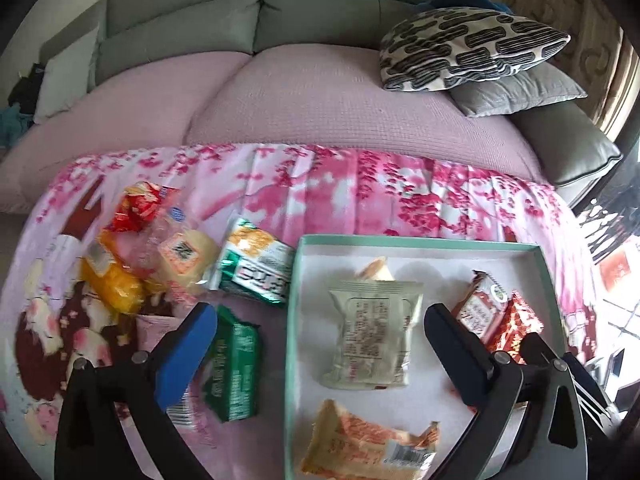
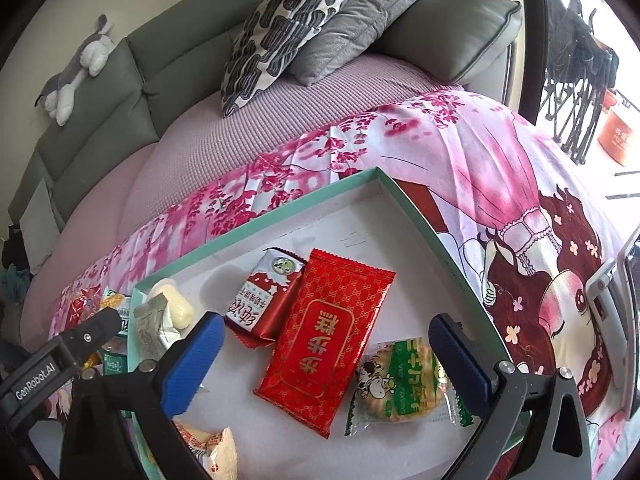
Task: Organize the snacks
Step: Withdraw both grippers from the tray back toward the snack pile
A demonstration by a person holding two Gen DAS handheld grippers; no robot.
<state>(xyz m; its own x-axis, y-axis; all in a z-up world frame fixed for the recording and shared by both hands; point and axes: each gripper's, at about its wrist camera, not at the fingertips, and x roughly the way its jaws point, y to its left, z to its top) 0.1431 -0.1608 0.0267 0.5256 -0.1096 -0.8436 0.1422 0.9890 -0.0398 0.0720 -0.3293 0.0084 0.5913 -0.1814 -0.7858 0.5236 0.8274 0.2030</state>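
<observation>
A shallow mint-green box [image 1: 416, 240] with a white floor lies on a pink flowered cloth; it also shows in the right wrist view [image 2: 416, 208]. Inside lie a pale grey-green packet [image 1: 374, 336], an orange-white packet [image 1: 360, 446], a red packet [image 2: 326, 340], a brown-red bar [image 2: 264, 304] and a green cracker packet [image 2: 400, 388]. Loose snacks lie left of the box: a green packet [image 1: 234, 364], a green-white packet [image 1: 256, 264], a yellow one [image 1: 114, 288]. My left gripper [image 1: 320, 344] is open and empty over the box's left edge. My right gripper [image 2: 326, 356] is open and empty above the red packet.
A grey sofa with a pink cover [image 1: 320, 100] stands behind the cloth, with a patterned cushion [image 1: 468, 48] and a grey cushion [image 1: 516, 92]. A plush toy [image 2: 76, 72] lies on the sofa back. The left gripper's body [image 2: 60, 352] shows at the left in the right wrist view.
</observation>
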